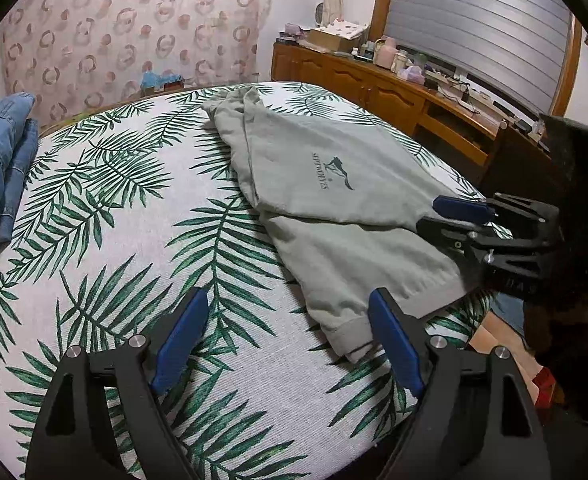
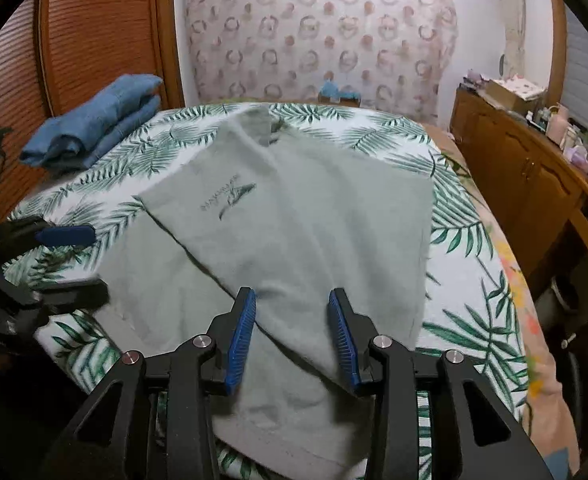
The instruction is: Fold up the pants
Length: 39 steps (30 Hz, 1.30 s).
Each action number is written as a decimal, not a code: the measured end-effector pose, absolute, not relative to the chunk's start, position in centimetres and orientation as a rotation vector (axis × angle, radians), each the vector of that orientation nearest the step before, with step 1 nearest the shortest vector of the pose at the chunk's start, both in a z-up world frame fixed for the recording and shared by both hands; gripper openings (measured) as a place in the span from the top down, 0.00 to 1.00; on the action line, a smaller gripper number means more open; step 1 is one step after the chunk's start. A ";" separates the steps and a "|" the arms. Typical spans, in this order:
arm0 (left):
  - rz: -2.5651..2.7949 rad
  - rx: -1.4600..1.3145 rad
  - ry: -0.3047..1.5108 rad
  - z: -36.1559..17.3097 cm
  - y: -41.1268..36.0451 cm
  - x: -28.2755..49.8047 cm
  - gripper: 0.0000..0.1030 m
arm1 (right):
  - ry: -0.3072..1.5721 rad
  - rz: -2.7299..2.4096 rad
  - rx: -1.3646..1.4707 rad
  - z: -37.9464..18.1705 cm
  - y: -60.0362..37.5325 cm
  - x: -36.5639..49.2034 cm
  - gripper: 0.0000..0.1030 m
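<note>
Grey-green pants (image 1: 325, 200) with a dark printed logo lie partly folded on the leaf-print bed (image 1: 134, 240); one layer lies diagonally over the lower one. They also show in the right wrist view (image 2: 313, 220). My left gripper (image 1: 290, 336) is open and empty, just left of the cuffed hem (image 1: 349, 338). My right gripper (image 2: 292, 328) is open above the pants' near part, holding nothing. It shows in the left wrist view (image 1: 453, 220) at the pants' right edge. My left gripper shows in the right wrist view (image 2: 66, 256) at the pants' left edge.
Folded blue jeans (image 2: 94, 124) lie at the bed's far left, also in the left wrist view (image 1: 2, 160). A wooden sideboard (image 1: 393, 88) with clutter runs along the right. A patterned curtain (image 2: 317, 32) hangs behind the bed. A person's leg (image 1: 505, 340) is by the bed's near-right edge.
</note>
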<state>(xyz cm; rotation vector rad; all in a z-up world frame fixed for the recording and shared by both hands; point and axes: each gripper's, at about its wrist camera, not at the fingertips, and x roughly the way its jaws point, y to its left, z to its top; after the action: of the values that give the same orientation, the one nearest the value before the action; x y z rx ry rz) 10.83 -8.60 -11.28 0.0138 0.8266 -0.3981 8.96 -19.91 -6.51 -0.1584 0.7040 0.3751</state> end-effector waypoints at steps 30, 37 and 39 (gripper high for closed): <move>-0.242 -0.057 0.713 -8.8 -3.7 11.1 0.19 | 0.708 0.535 -0.197 -3.0 -15.3 11.1 0.53; -0.223 -0.071 0.695 -8.8 -2.8 10.9 0.19 | 0.738 0.610 -0.249 -3.8 -12.3 12.3 0.56; -0.221 -0.073 0.693 -8.8 -2.8 10.9 0.19 | 0.743 0.630 -0.258 -3.7 -12.0 12.7 0.57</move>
<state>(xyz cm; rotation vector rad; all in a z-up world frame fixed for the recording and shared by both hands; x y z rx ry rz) 10.91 -2.77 -8.78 -0.0732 0.6932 -0.2214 12.70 -11.99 -3.73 -0.2585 0.7434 0.6297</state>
